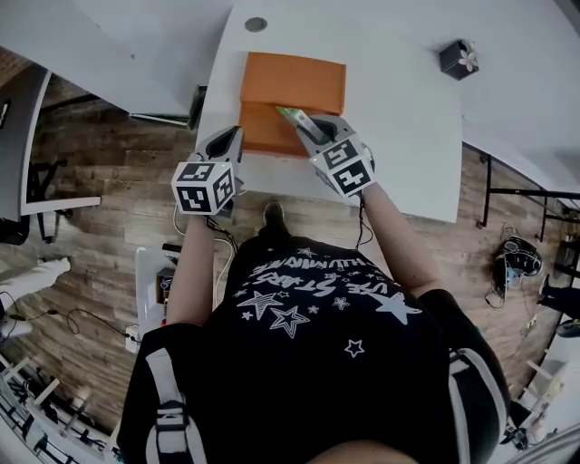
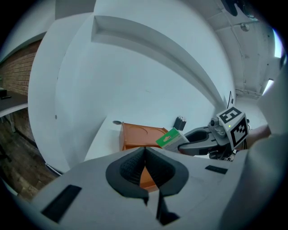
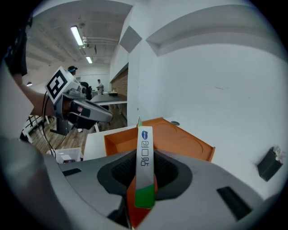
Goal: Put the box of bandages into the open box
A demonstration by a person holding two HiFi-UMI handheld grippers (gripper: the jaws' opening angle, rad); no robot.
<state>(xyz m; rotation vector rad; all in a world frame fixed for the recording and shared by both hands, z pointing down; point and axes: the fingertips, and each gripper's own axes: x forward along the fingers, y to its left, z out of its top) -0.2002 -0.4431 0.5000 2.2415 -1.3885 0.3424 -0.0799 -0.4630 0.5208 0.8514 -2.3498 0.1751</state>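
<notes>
On the white table [image 1: 399, 136] lies the orange box [image 1: 292, 86]; it also shows in the left gripper view [image 2: 137, 136] and the right gripper view [image 3: 180, 141]. My right gripper [image 1: 304, 132] is shut on the green and white box of bandages [image 1: 294, 117], held edge-up between the pads [image 3: 145, 157] above the orange box's near side. From the left, the bandage box [image 2: 168, 139] sticks out of the right gripper [image 2: 198, 140]. My left gripper [image 1: 224, 145] hovers at the orange box's near left corner, its pads [image 2: 135, 167] together with nothing between them.
A small black box [image 1: 459, 58] stands at the table's far right, also seen from the right gripper [image 3: 270, 164]. A round cable hole [image 1: 256, 24] sits behind the orange box. The table's near edge runs just under both grippers. A white bin [image 1: 152, 285] stands on the wooden floor.
</notes>
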